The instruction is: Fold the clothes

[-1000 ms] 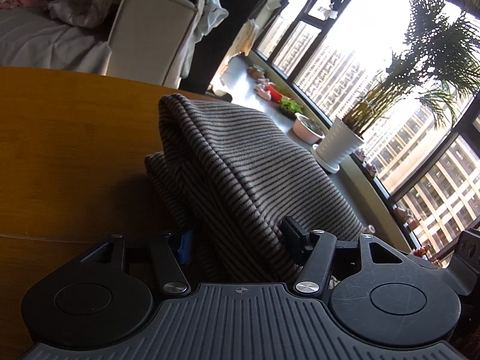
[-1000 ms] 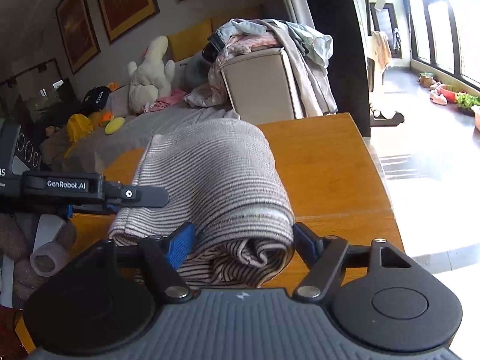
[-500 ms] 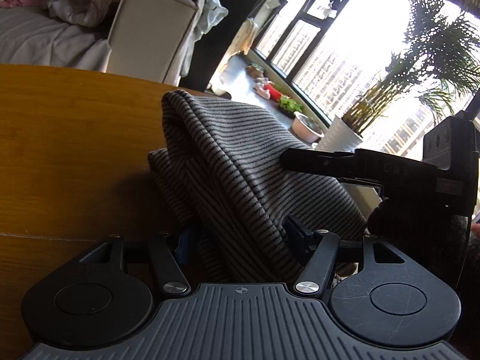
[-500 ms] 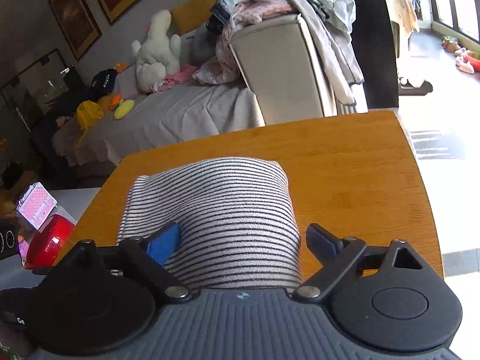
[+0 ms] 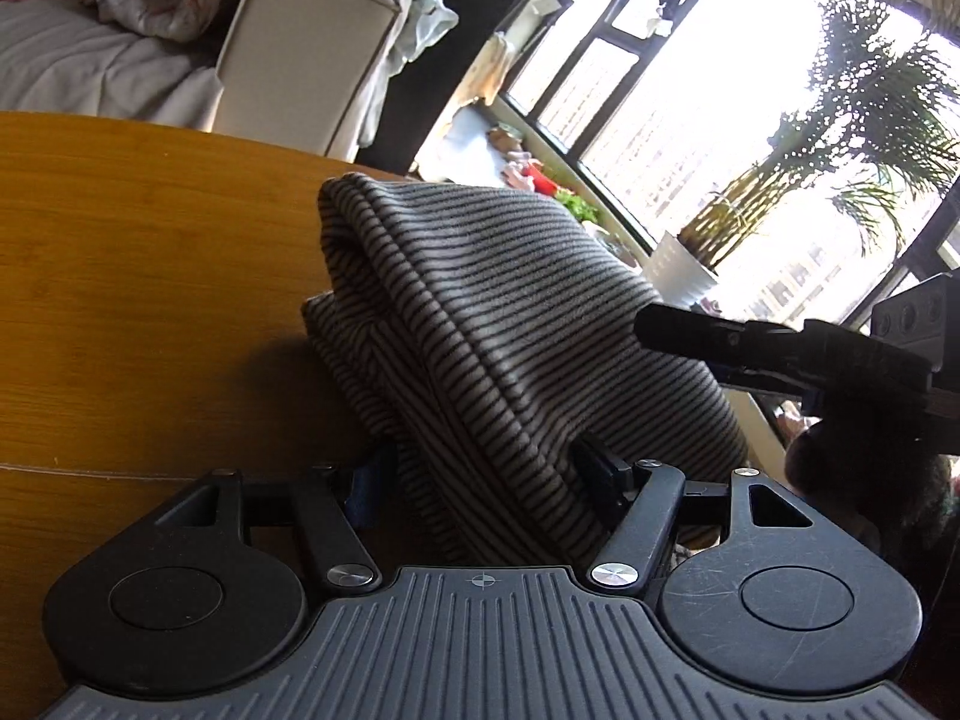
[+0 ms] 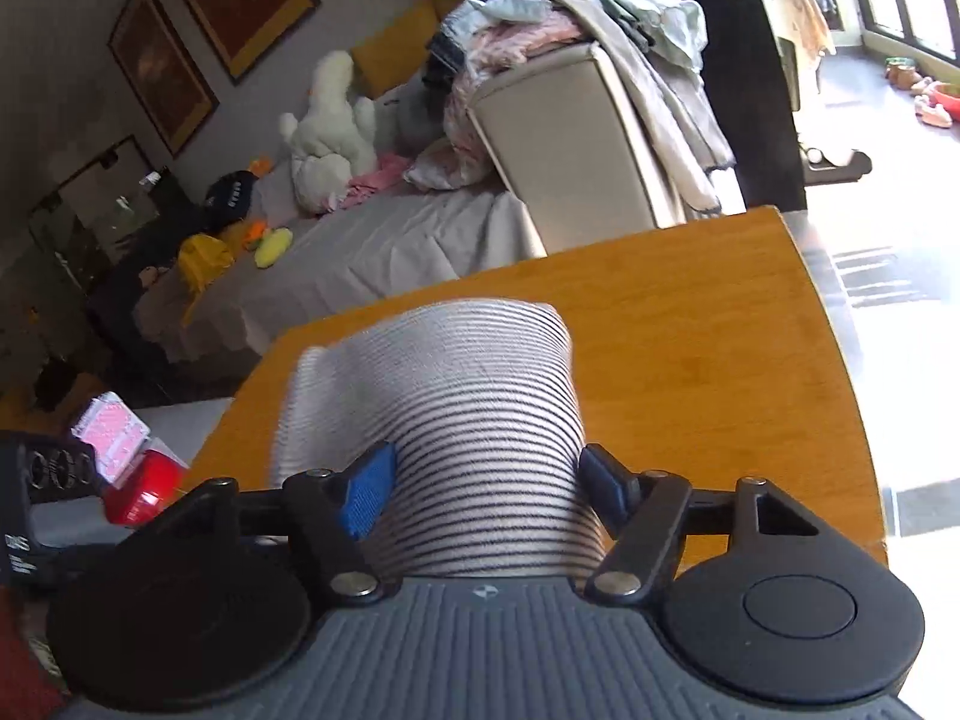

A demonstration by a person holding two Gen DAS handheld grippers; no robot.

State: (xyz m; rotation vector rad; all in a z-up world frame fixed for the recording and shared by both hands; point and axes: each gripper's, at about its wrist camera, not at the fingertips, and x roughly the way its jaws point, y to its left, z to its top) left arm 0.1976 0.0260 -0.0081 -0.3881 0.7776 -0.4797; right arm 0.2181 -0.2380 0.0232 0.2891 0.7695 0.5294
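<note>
The table carried the folded striped garment near its near edge. The left tool gripped the garment's left end. The right tool gripped its near end between both fingers.

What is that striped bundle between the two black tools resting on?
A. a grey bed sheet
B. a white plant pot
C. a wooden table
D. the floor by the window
C: the folded striped garment lies on the orange-brown wooden table, with both the left tool and the right tool closed around it.
</note>
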